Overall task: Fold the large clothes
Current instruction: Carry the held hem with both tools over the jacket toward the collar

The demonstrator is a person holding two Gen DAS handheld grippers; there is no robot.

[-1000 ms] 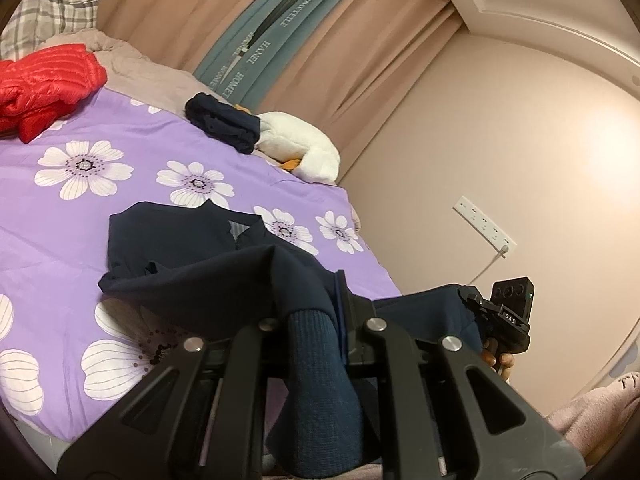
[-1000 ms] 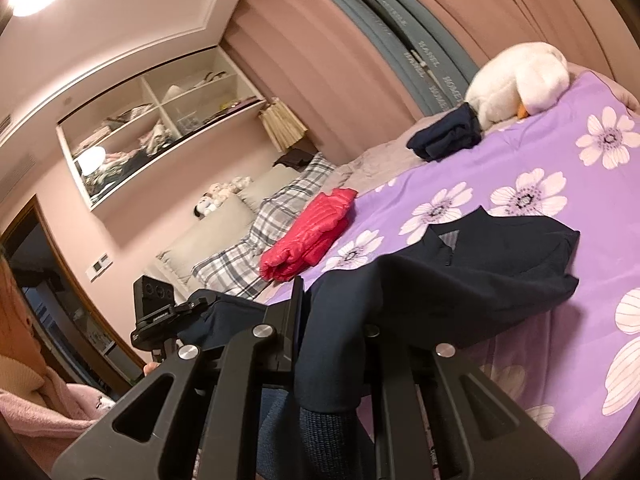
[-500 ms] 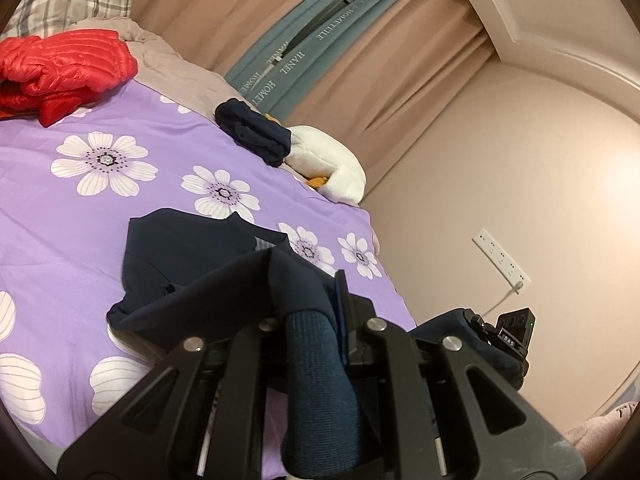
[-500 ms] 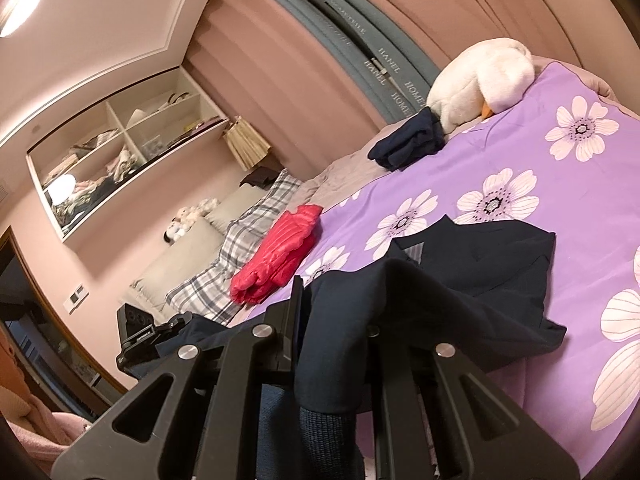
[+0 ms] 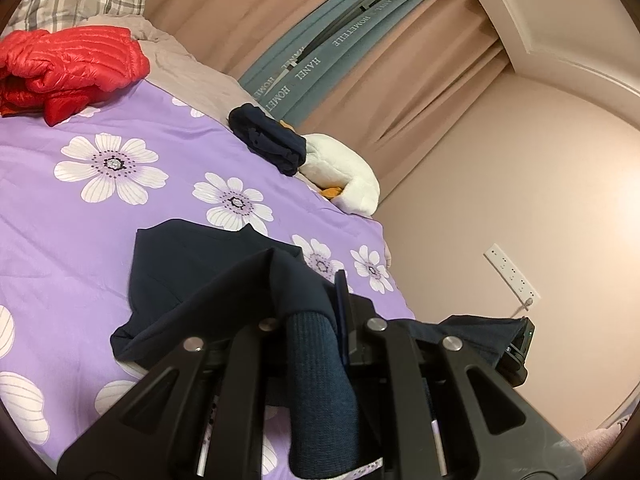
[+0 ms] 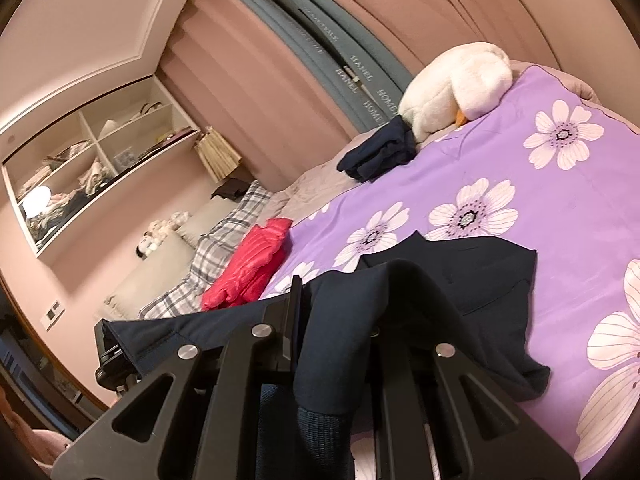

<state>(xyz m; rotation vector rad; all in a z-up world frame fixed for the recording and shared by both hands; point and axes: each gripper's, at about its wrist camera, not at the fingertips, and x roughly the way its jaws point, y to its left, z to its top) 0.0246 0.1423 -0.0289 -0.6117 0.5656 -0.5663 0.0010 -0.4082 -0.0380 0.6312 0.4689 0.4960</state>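
A dark navy sweater [image 5: 188, 276] [image 6: 472, 280] lies half spread on the purple flowered bedspread [image 5: 72, 216] [image 6: 532, 200], its near part lifted off the bed. My left gripper [image 5: 316, 320] is shut on one ribbed end of it, which hangs down between the fingers. My right gripper [image 6: 340, 320] is shut on the other end, the cloth draped over its fingers. The hem stretches taut between the two grippers. Each wrist view shows the other gripper at its edge, the right gripper [image 5: 518, 356] and the left gripper [image 6: 110, 356].
A red puffer jacket [image 5: 68, 68] [image 6: 252, 264] lies near plaid pillows [image 5: 76, 0]. A folded dark garment [image 5: 268, 144] [image 6: 380, 152] rests against a white plush goose [image 5: 340, 172] [image 6: 456, 84] at the bed's far side. Curtains, a wall socket [image 5: 510, 270] and wall shelves [image 6: 92, 160] surround the bed.
Both grippers, still gripping the sweater, have moved forward over the bed and dipped slightly. The sweater's lifted part now reaches further over the part that lies flat.
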